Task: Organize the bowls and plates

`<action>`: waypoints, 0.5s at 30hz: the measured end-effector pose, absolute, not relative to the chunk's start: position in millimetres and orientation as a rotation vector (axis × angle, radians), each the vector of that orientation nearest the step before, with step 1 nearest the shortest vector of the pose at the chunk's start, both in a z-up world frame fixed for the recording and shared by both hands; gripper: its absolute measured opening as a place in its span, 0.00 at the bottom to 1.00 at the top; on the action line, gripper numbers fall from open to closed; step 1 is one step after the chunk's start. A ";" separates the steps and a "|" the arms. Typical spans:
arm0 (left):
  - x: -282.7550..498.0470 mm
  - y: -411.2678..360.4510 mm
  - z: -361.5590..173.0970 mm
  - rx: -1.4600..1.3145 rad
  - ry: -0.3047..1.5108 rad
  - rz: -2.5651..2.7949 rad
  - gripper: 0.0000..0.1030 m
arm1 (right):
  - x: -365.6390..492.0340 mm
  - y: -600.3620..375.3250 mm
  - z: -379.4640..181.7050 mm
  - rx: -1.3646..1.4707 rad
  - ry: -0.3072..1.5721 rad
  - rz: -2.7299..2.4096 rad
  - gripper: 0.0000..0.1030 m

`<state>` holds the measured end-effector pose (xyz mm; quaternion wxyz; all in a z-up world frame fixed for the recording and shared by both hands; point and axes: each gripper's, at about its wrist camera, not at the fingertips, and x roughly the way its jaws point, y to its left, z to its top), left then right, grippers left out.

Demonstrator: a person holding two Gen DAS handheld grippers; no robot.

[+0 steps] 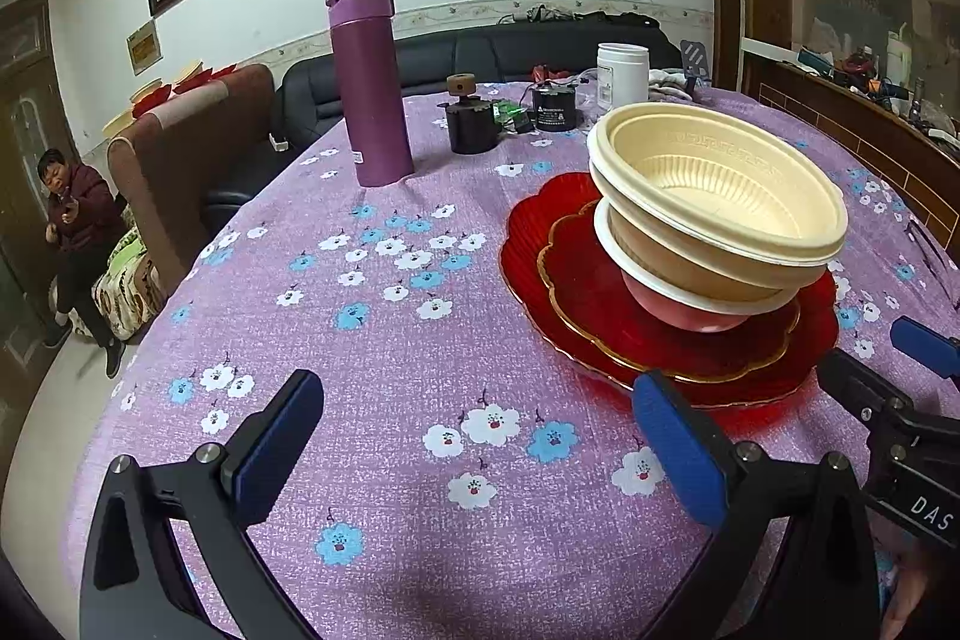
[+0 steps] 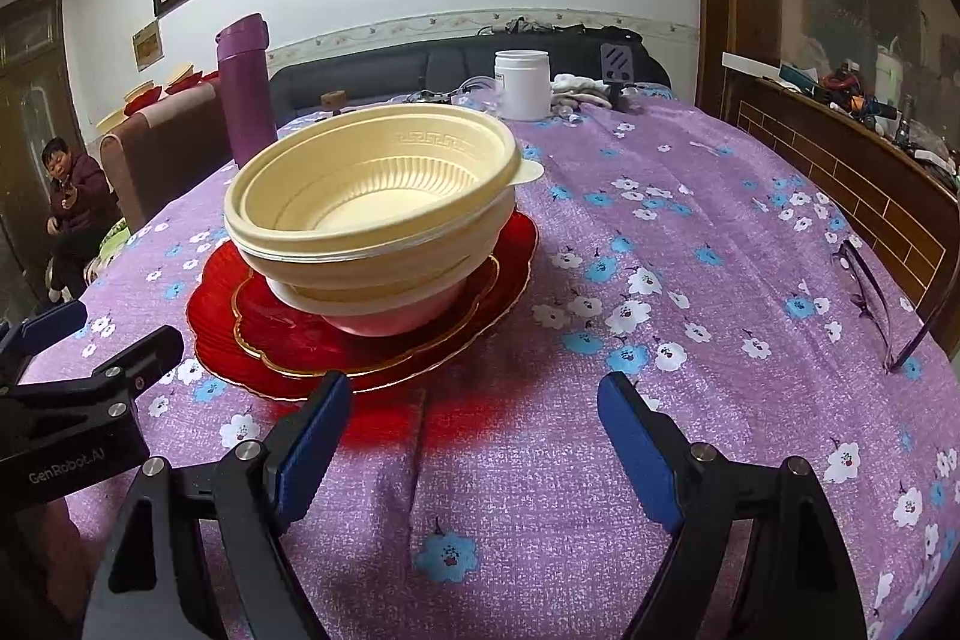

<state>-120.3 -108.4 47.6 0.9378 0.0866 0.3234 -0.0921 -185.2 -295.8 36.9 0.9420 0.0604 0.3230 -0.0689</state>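
Both of my claws, left gripper (image 1: 480, 451) and right gripper (image 2: 474, 445), stand wide open and hold nothing. Light, stiff cream bowls (image 2: 372, 202) sit stacked on fragile, slippery red plates (image 2: 270, 340); I would grip the rims.

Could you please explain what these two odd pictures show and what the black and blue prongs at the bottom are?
They are hand-held grippers; a person carries one in each hand, and each bears a wide-angle camera looking along its two fingers. One picture comes from the left gripper, the other from the right gripper. Both are open and hold nothing. On the flowered tablecloth sits a stack: cream bowls nested over a pink bowl, on red plates. Behind stand a purple flask and a white jar. Eyeglasses lie at the right.
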 end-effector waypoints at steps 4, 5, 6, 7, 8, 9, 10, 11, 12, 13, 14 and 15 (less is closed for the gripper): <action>-120.6 -108.9 47.4 0.183 0.658 -0.188 1.00 | -185.6 -295.6 37.3 0.123 0.655 -0.141 0.84; -121.0 -108.9 47.4 0.184 0.656 -0.186 1.00 | -185.7 -295.6 37.3 0.124 0.655 -0.141 0.84; -121.3 -108.5 47.5 0.184 0.654 -0.185 1.00 | -185.6 -295.8 37.3 0.124 0.655 -0.143 0.84; -121.7 -108.1 47.6 0.182 0.653 -0.185 1.00 | -185.4 -296.0 37.4 0.124 0.655 -0.145 0.84; -121.6 -107.7 47.7 0.179 0.653 -0.188 1.00 | -185.5 -295.8 37.6 0.123 0.654 -0.145 0.84; -121.3 -107.4 47.6 0.176 0.655 -0.189 1.00 | -185.6 -295.7 37.7 0.123 0.653 -0.145 0.84; -120.6 -107.3 47.5 0.174 0.657 -0.189 1.00 | -185.7 -295.9 37.6 0.122 0.653 -0.145 0.84; -120.0 -107.3 47.4 0.172 0.660 -0.196 1.00 | -185.4 -296.0 37.5 0.122 0.654 -0.145 0.84; -119.5 -107.2 47.5 0.170 0.664 -0.203 1.00 | -185.5 -295.9 37.5 0.122 0.654 -0.146 0.84; -118.8 -107.2 47.5 0.167 0.666 -0.208 1.00 | -185.2 -295.9 37.6 0.121 0.656 -0.147 0.84; -118.2 -107.1 47.6 0.164 0.667 -0.209 1.00 | -184.8 -295.7 37.5 0.119 0.658 -0.148 0.84; -117.7 -107.0 47.5 0.162 0.669 -0.210 1.00 | -184.4 -295.5 37.4 0.118 0.659 -0.151 0.84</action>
